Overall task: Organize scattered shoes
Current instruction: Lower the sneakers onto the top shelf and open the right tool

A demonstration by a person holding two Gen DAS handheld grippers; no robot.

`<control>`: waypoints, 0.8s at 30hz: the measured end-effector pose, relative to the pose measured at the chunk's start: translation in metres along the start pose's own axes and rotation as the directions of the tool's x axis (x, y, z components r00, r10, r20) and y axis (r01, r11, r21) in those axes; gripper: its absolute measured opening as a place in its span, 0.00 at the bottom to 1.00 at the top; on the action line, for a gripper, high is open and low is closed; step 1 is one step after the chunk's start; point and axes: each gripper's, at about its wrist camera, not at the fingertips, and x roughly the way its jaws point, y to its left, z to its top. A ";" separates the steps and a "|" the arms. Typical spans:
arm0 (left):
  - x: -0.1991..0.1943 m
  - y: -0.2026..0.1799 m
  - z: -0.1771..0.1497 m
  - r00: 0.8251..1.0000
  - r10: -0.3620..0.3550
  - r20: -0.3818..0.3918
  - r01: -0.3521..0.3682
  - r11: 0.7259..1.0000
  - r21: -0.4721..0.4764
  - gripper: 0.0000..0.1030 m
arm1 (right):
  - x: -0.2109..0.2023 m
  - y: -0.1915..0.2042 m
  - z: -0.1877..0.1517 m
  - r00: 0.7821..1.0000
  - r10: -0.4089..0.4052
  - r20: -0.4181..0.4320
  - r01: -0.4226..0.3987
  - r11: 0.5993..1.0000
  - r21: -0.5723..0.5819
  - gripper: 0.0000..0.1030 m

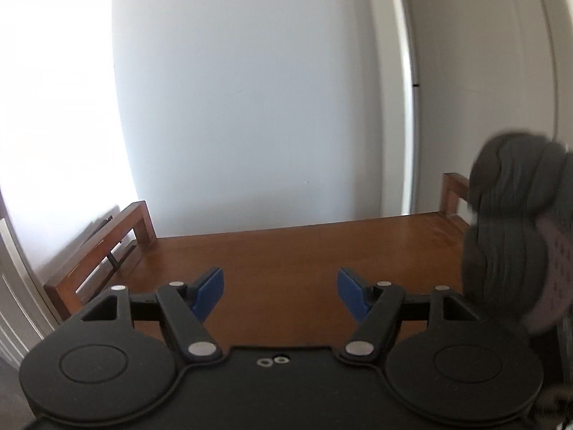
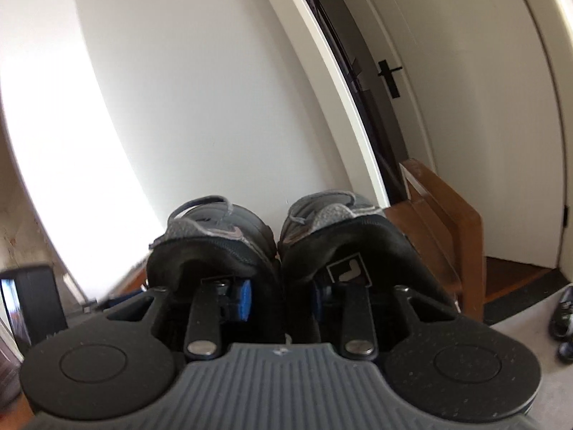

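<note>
In the left wrist view, the left gripper (image 1: 281, 288) fills the bottom of the frame with its two blue pads standing wide apart and nothing between them, over the bare brown top of one wooden bench (image 1: 304, 243) whose two raised ends show at the left and right of the picture. At the right edge hangs the grey ribbed sole of one shoe (image 1: 508, 247), blurred, raised off the bench and close beside the gripper's right-hand finger; a likely trouble is that the empty gripper knocks that sole as both come toward the bench. In the right wrist view, the right gripper (image 2: 283, 299) has its jaws narrow, one finger down inside each of the two dark shoes (image 2: 283, 240) in the lower middle of the frame, pinching their inner walls together so the pair hangs side by side. That hold looks thin: only the collars are caught, so a tilt or a quick swing could let one shoe slip out, and the toes could strike the bench end (image 2: 447, 222) at the right. At the lower right edge more dark shoes (image 2: 564, 317) lie on the grey floor, perhaps two, cut off by the frame.
</note>
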 end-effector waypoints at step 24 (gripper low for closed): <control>0.108 0.009 0.049 0.996 0.002 -0.091 -0.010 0.996 -0.086 0.68 | 0.171 -0.016 0.059 0.980 -0.087 -0.177 0.093 0.995 0.025 0.37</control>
